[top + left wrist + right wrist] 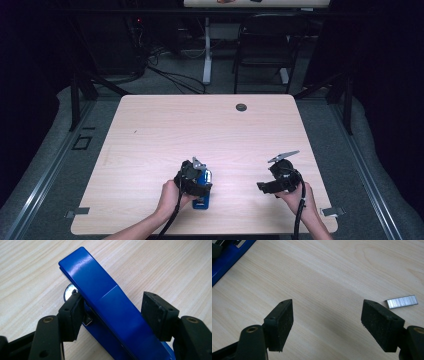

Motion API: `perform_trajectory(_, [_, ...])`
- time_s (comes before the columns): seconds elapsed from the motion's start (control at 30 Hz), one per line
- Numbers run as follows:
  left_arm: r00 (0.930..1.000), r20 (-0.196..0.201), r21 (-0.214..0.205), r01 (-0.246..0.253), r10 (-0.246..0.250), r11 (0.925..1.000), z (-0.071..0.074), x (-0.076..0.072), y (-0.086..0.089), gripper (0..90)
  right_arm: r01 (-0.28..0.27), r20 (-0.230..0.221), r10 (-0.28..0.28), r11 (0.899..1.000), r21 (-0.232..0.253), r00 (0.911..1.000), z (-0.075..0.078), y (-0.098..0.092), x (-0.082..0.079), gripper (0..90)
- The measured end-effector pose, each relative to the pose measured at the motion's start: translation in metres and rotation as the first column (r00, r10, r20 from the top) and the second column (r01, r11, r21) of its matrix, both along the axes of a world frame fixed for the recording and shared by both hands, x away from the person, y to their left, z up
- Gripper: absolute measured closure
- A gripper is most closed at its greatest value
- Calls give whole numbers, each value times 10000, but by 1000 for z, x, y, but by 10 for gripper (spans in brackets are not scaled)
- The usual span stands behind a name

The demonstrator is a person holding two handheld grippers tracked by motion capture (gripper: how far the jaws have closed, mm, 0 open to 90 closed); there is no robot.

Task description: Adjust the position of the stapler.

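A blue stapler (201,202) lies near the front edge of the light wooden table (200,130). My left gripper (200,186) reaches down over it. In the left gripper view the stapler (112,307) runs between the two black pads (72,315), and both pads lie against its sides; a round metal part shows beside its far end. My right gripper (260,186) hovers to the right, pointing left, and its jaws (327,322) stand wide apart over bare wood. A silver strip of staples (402,301) lies just beyond its right pad. The stapler's end (227,257) shows at the top left.
A small dark round grommet (241,107) sits in the table's far edge area. Behind the table stand a black chair (265,45), a white desk leg (206,50) and cables on the floor. Metal rails run along both sides.
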State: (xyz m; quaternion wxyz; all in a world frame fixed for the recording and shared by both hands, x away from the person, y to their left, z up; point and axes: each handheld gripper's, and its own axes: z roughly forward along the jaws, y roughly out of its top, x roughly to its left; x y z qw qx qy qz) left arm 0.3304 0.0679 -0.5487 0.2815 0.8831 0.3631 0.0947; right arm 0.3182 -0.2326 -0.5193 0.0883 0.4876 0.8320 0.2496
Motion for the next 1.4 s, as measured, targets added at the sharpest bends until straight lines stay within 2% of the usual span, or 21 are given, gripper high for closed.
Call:
perform_trajectory(0.13, [9996,-152,-91,243,-244,9997,1,4,5,389,-32,63,33,9999,-165,10000,1,0,0,260])
perform_trajectory(0.17, [9994,-174,-85,313,-314,9995,1,5,7,396,45,99,-45,10000,-28,9999,-1,1,1,261])
perform_trajectory(0.27, [9984,-228,-59,506,-508,9987,2,7,9,412,21,75,-20,9999,-119,10000,-2,0,2,263])
perform_trajectory(0.6, [9967,-226,7,785,-785,9969,3,10,14,469,-46,-36,45,9994,-346,10000,-2,0,3,262])
perform_trajectory(0.67, [9962,-215,12,839,-839,9965,3,11,15,478,13,11,-13,9997,-233,10000,-3,1,3,260])
perform_trajectory(0.8, [9940,-200,21,1073,-1072,9942,3,13,17,503,-54,76,58,9990,-439,10000,-1,-1,3,265])
perform_trajectory(0.9, [9894,-302,10,1423,-1422,9898,4,17,20,507,-95,94,100,9984,-565,9999,-1,-2,3,267])
perform_trajectory(0.97, [9885,-302,22,1482,-1480,9890,4,17,20,507,-77,75,81,9989,-459,9999,-2,-1,3,267])
perform_trajectory(1.1, [9846,-360,92,1716,-1712,9851,5,19,22,510,-166,45,169,9982,-570,9998,-2,0,3,268])
perform_trajectory(1.2, [9771,-648,119,2040,-2028,9789,6,24,25,510,-293,-79,289,9980,-561,9996,-3,1,3,268])
perform_trajectory(1.23, [9778,-702,23,1981,-1974,9802,6,24,25,510,-306,-97,301,9976,-620,9995,-4,1,3,268])
perform_trajectory(1.3, [9836,-675,34,1681,-1675,9858,5,23,24,501,-361,-176,349,9969,-698,9992,-4,1,4,267])
perform_trajectory(1.4, [9927,-462,14,1119,-1117,9937,5,22,21,420,-368,-112,361,9972,-651,9993,-4,2,4,267])
